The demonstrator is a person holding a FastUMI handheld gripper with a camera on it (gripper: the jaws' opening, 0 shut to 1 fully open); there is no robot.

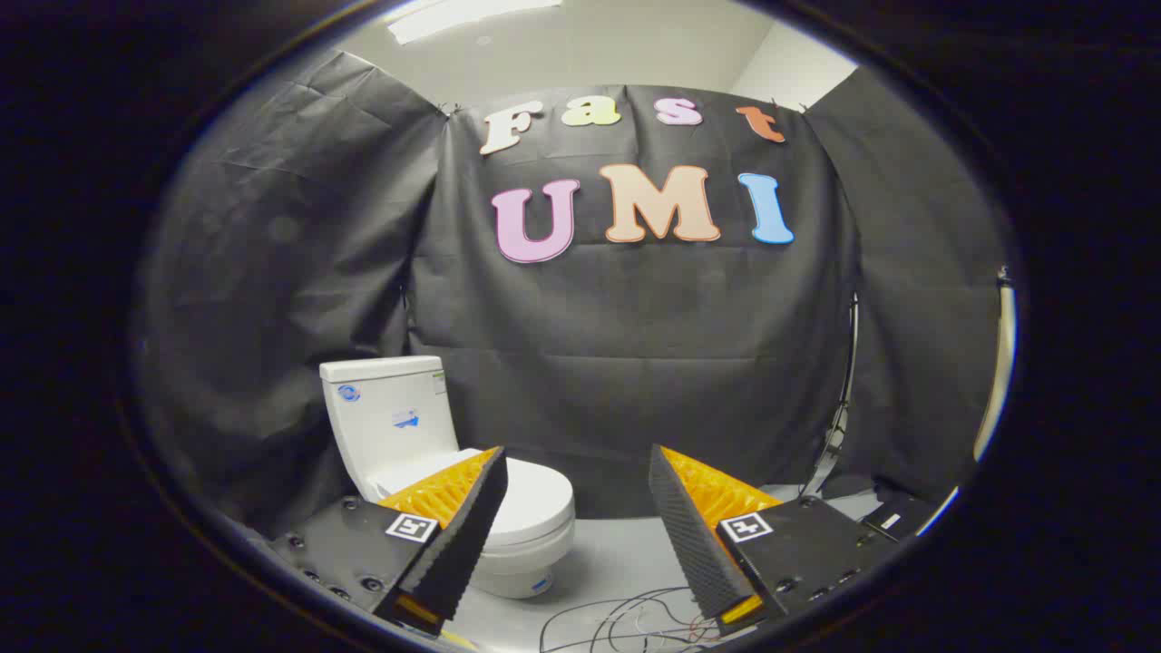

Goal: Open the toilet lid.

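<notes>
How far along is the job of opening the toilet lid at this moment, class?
Nothing looks done yet: the lid lies flat and closed on the toilet. In hand: the gripper is open and holds nothing, with the toilet just beyond one finger and off to that side. Left to do: move in, catch the lid's front edge and lift it up toward the tank.

The gripper view rides low on the tool (576, 472), facing the black cloth booth wall (635, 345); the white ceramic toilet (399, 435) stands beyond its spread fingers
</notes>
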